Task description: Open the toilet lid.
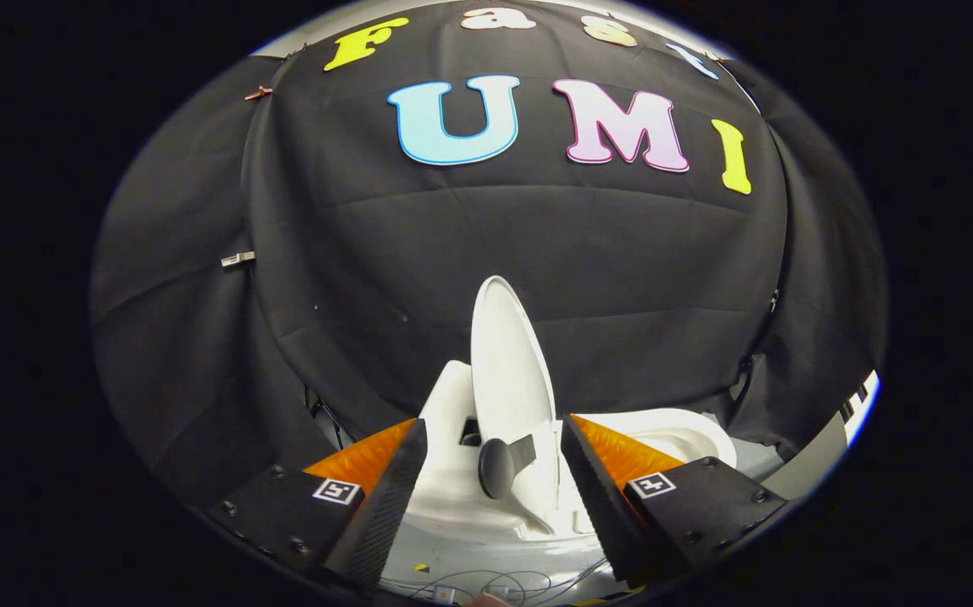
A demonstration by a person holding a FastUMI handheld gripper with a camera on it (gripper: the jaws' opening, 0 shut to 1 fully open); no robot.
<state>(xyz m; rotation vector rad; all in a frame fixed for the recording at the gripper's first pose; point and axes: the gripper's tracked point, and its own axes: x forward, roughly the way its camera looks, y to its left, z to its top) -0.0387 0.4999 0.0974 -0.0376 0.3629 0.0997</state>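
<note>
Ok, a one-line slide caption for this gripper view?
Toilet lid raised upright, its dark knob between the open gripper fingers, untouched.

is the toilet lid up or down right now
Up: the toilet lid stands on edge above the bowl, its dark knob between the open gripper fingers, untouched.

A test booth, not a real bathroom.
Black cloth (588, 253) hangs all around a white toy-like toilet (486, 506), with thin wires (486, 583) on the floor.
</note>
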